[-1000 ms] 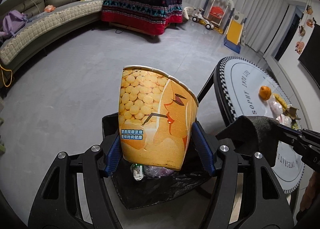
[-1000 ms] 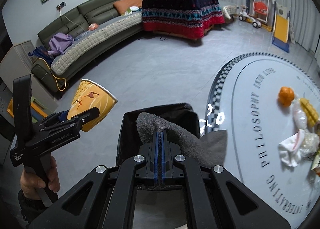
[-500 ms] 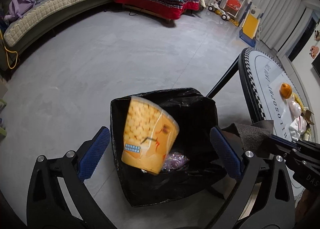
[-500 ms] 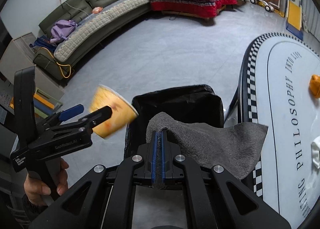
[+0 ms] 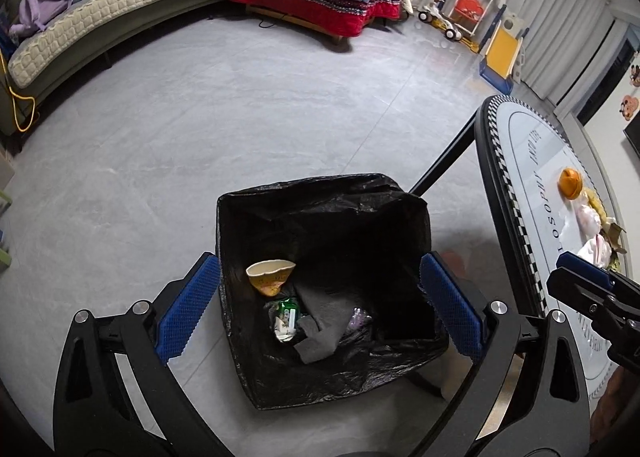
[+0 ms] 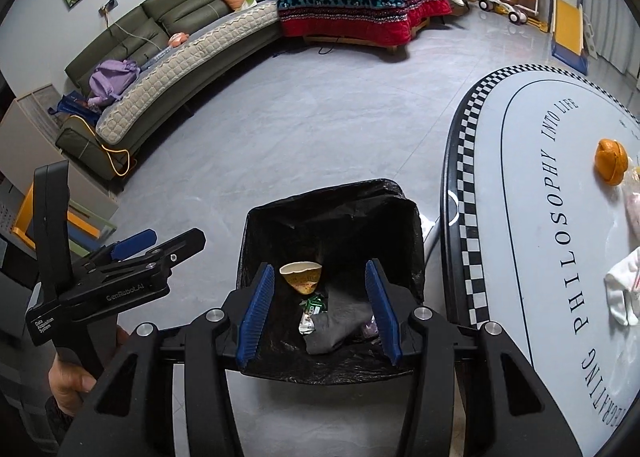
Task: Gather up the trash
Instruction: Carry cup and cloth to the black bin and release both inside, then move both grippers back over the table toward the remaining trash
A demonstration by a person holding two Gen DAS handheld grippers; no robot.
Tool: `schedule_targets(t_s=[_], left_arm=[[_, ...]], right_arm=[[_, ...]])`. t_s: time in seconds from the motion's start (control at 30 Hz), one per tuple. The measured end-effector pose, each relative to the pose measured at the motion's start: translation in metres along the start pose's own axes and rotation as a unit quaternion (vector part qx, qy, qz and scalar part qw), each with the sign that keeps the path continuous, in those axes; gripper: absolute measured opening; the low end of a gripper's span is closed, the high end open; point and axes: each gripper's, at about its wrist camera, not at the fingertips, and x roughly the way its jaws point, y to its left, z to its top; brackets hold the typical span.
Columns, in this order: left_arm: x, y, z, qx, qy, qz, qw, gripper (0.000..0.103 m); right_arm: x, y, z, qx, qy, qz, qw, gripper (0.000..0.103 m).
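Looking straight down into the bin: both your grippers sit above its black-bagged opening, and neither grips anything.

Your left gripper has its jaws spread wide, the blue pads flanking the bin's near rim. From the right wrist view the same tool sits off to the bin's left, apart from the bag, with your left hand on its handle.

Your right gripper is spread too, narrower than the left, its pads framing the bin's interior. In the left wrist view its tips show at the right edge, over the table edge.

Trash in the bin:
- paper cup, tilted, crumpled rim, lying at the left side of the bottom
- grey cloth just right of the cup, crumpled
- green-and-white wrapper between cup and cloth, touching the cloth
- something pale purple at the cloth's right; can't tell what it is

Trash on the round table, right of the bin:
- orange peel
- white crumpled piece nearer you, well apart from the peel
- a few more scraps between them, too clipped to identify
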Motion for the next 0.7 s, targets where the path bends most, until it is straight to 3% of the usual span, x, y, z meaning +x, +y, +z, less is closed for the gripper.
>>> schedule_targets(t_s=[0.37,0.7], left_arm=[[-0.009,-0.060,0.004,0.044,-0.004,-0.033,0.9985,0.097],[0.005,-0.166,0.003,0.129,0.011,-0.073,0.9890,0.097]], right_arm=[[-0.038,-0.045,-0.003,0.025,-0.029,-0.014,0.999,0.049],[-0.082,-0.139,-0.007,0.086,-0.054,-0.065,0.993,0.049]])
